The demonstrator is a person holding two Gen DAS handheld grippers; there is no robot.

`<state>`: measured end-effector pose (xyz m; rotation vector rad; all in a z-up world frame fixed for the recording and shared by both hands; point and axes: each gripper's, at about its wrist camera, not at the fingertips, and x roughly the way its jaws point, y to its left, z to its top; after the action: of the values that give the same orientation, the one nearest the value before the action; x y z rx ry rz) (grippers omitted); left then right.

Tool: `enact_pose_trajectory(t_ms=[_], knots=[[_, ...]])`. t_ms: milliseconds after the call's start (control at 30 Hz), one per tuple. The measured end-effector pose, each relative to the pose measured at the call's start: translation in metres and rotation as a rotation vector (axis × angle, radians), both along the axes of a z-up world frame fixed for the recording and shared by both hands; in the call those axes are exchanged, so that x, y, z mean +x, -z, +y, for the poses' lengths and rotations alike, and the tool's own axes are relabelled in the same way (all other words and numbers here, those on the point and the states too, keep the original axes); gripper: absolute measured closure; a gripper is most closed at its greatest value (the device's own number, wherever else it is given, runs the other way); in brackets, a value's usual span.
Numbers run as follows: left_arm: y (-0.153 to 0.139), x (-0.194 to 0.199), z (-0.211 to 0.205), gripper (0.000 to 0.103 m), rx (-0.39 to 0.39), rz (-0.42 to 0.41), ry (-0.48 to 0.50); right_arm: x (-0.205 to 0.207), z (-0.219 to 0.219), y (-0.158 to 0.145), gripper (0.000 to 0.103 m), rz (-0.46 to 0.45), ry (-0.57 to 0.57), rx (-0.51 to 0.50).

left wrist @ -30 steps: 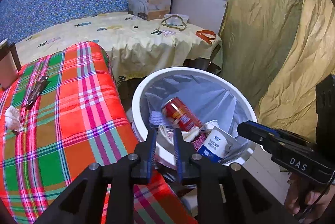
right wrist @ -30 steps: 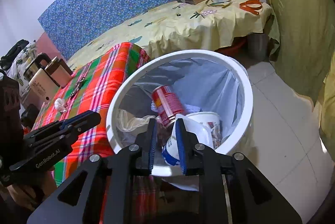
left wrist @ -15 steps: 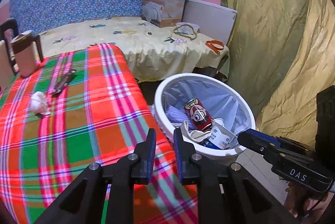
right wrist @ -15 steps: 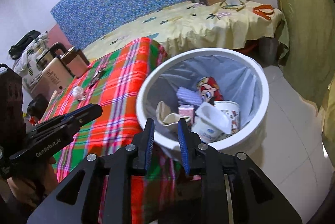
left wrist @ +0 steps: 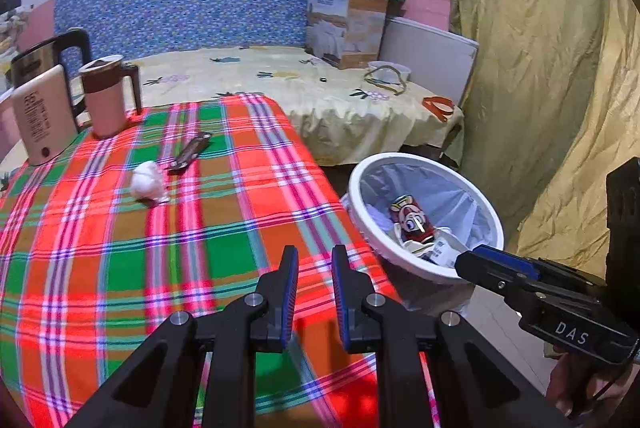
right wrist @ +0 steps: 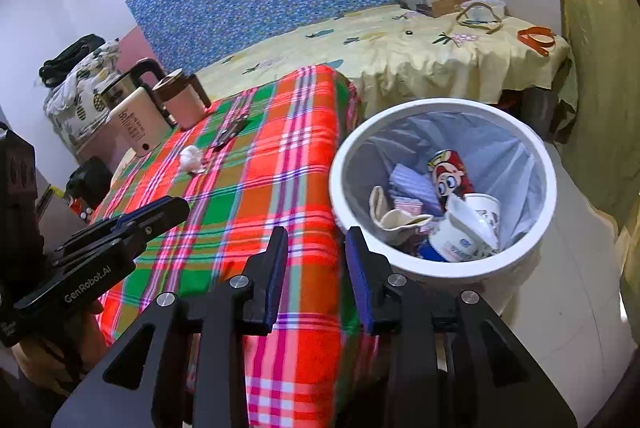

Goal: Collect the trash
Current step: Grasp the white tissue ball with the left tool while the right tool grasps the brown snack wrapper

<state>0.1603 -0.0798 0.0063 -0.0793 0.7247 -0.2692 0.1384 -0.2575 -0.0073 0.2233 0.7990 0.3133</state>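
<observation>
A white bin [right wrist: 337,168] with a grey liner stands on the floor by the plaid table [left wrist: 224,252]. In it lie a red cartoon can [right wrist: 448,175], paper cups [right wrist: 460,234] and wrappers. On the plaid cloth rest a crumpled white tissue [left wrist: 148,183] and a dark wrapper [left wrist: 191,151]. My left gripper [left wrist: 314,255] hovers over the table's near right corner, its jaws narrowly apart with nothing between them. Above the table edge left of the bin is my right gripper [right wrist: 316,239]; its jaws are opening and hold nothing.
A steel kettle [left wrist: 36,62], a beige box [left wrist: 42,116] and a brown lidded mug [left wrist: 106,96] stand at the table's far left. Behind is a bed with a yellow sheet [left wrist: 304,96] and a cardboard box [left wrist: 348,24]. An olive curtain [left wrist: 540,68] hangs right of the bin.
Both grippers drew back from over the bin and swung left toward the plaid table, so the bin now lies to the right. The right jaws have widened; the left gap is unchanged.
</observation>
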Motion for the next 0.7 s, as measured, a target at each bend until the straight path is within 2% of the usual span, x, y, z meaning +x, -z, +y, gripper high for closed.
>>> enact_pose_trajectory(t_ms=[233, 400, 467, 700], knots=[[0.000, -0.006, 0.022, 0.087, 0.004, -0.001, -0.049, -0.001, 0.015, -0.001, 0.069, 0.002, -0.032, -0.004], [0.002, -0.005, 0.039, 0.087, 0.009, -0.001, -0.082, 0.002, 0.028, -0.001, 0.064, 0.008, -0.055, -0.003], [0.004, -0.002, 0.047, 0.087, 0.010, 0.000, -0.097, 0.005, 0.033, -0.001, 0.061, 0.006, -0.066, -0.003], [0.007, 0.021, 0.085, 0.087, 0.024, 0.005, -0.171, 0.022, 0.054, -0.002, 0.060, 0.006, -0.098, -0.015]])
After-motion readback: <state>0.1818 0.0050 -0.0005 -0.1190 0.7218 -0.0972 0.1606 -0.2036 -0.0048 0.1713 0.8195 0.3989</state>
